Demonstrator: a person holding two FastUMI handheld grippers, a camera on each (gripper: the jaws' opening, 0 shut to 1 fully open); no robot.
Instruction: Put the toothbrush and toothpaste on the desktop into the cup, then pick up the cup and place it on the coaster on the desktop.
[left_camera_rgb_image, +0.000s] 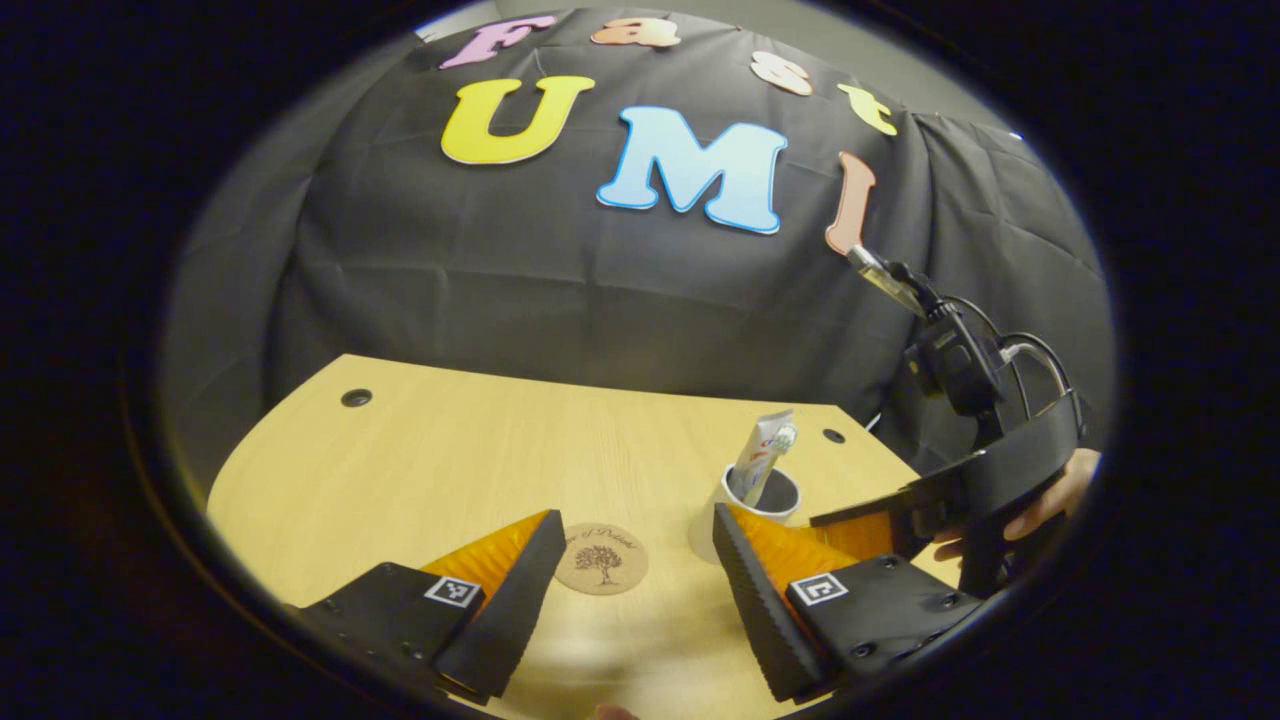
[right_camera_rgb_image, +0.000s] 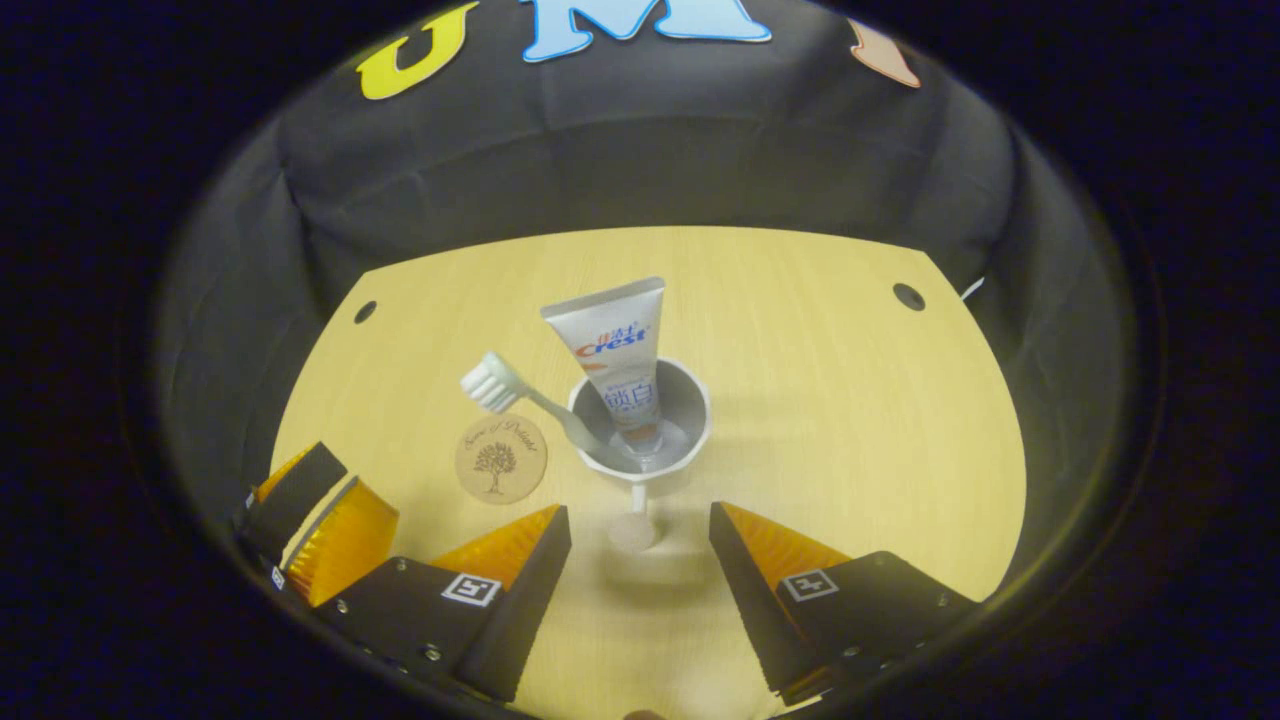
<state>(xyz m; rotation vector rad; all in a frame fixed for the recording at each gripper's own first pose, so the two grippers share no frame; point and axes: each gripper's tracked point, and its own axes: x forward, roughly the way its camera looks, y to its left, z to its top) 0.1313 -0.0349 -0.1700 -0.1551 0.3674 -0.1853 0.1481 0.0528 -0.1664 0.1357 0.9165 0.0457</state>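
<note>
Right gripper (right_camera_rgb_image: 640, 545) fingers stood apart, empty; cup (right_camera_rgb_image: 640, 418) just ahead betw. them on tabletop (right_camera_rgb_image: 850, 400), toothbrush (right_camera_rgb_image: 520, 395) & toothpaste (right_camera_rgb_image: 620, 350) inside. Coaster (right_camera_rgb_image: 501, 459) beyond left finger. Left gripper (left_camera_rgb_image: 635, 560) also parted. Cup judged rigid, top-heavy: grip at mid-wall.

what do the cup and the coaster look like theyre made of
Cup: white outside, grey inside, with a smooth, slightly glossy rim, so probably glazed ceramic, though hard plastic is possible.
Coaster: matte tan disc with a dark printed tree, likely cork or thin wood; the grain is too fine to tell which.
</note>
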